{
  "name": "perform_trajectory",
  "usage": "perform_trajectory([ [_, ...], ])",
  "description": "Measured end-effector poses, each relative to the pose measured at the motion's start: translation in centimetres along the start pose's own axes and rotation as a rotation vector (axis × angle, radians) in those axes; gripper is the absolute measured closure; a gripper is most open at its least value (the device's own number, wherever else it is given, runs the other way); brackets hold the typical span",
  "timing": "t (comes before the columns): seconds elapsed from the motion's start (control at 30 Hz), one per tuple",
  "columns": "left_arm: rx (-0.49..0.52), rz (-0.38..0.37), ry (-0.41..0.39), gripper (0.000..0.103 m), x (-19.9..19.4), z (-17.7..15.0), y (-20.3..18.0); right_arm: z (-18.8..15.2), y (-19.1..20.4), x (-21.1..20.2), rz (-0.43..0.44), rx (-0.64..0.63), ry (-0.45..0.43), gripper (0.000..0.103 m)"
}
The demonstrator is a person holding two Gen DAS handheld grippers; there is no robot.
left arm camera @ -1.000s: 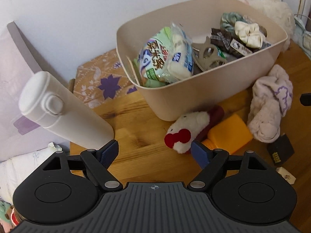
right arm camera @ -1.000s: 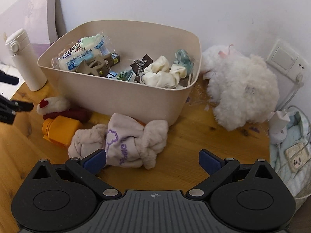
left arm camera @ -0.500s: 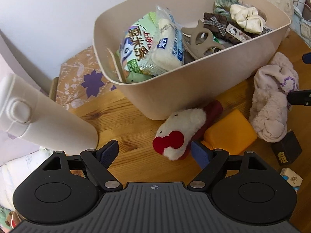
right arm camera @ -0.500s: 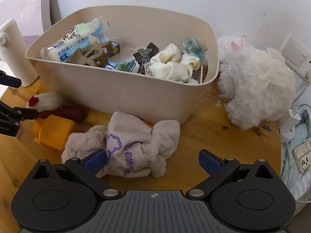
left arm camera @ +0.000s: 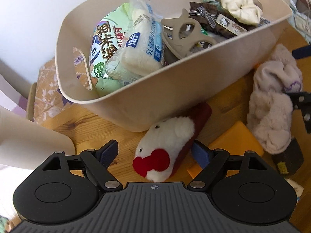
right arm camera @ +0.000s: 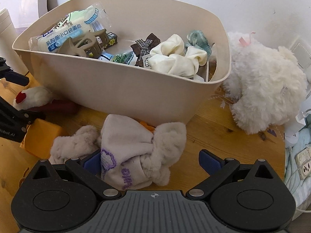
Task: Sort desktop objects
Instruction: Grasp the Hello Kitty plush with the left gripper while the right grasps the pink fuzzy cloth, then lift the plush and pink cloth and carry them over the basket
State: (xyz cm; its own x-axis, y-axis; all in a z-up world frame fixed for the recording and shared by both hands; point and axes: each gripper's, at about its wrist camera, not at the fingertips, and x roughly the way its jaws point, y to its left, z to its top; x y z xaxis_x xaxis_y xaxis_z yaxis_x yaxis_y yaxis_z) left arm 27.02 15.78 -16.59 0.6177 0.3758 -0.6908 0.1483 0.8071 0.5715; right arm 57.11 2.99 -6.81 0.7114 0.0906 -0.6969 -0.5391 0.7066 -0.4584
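The left tongs (left arm camera: 154, 152) stand wide apart, straddling the white-and-red plush (left arm camera: 165, 147) that lies on the wooden surface (left arm camera: 93, 130) against the beige bin (left arm camera: 175, 97); neither pad presses on it. The right tongs (right arm camera: 151, 160) are also spread wide, low over the grey sock bundle (right arm camera: 124, 147) in front of the bin, their left pad (right arm camera: 92, 163) just beside the fabric, gripping nothing.

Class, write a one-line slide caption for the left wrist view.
Open left tool straddling a white plush toy with a red heart lying on the wooden desk before a full beige bin.
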Motion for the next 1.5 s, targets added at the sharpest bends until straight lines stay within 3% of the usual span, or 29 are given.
perform_trajectory([
  [0.13,-0.077,-0.039,0.023,0.019,0.6,0.2,0.7,0.0,0.0,0.3,0.009,-0.002,0.006,0.006],
  [0.27,-0.137,-0.112,0.058,0.041,1.3,-0.1,1.0,-0.2,-0.1,0.4,0.046,0.051,0.026,0.021],
  [0.33,-0.163,-0.123,0.055,0.043,1.4,-0.3,0.9,-0.4,-0.2,0.4,0.053,0.077,0.027,0.025],
  [0.67,-0.145,-0.145,0.045,0.057,1.1,-0.9,-1.0,-1.1,0.4,-1.0,0.062,0.076,0.025,0.046],
  [0.97,-0.146,-0.165,0.039,0.062,0.7,-1.8,-2.7,-2.6,0.0,-2.6,0.064,0.080,0.019,0.057],
  [1.3,-0.147,-0.153,-0.006,0.062,-1.3,-1.6,-4.1,-4.1,-1.3,-5.0,0.079,0.088,-0.009,0.062],
  [1.5,-0.152,-0.153,-0.052,0.062,-4.3,-2.9,-1.3,-4.3,-2.0,-7.1,0.089,0.080,-0.045,0.063],
])
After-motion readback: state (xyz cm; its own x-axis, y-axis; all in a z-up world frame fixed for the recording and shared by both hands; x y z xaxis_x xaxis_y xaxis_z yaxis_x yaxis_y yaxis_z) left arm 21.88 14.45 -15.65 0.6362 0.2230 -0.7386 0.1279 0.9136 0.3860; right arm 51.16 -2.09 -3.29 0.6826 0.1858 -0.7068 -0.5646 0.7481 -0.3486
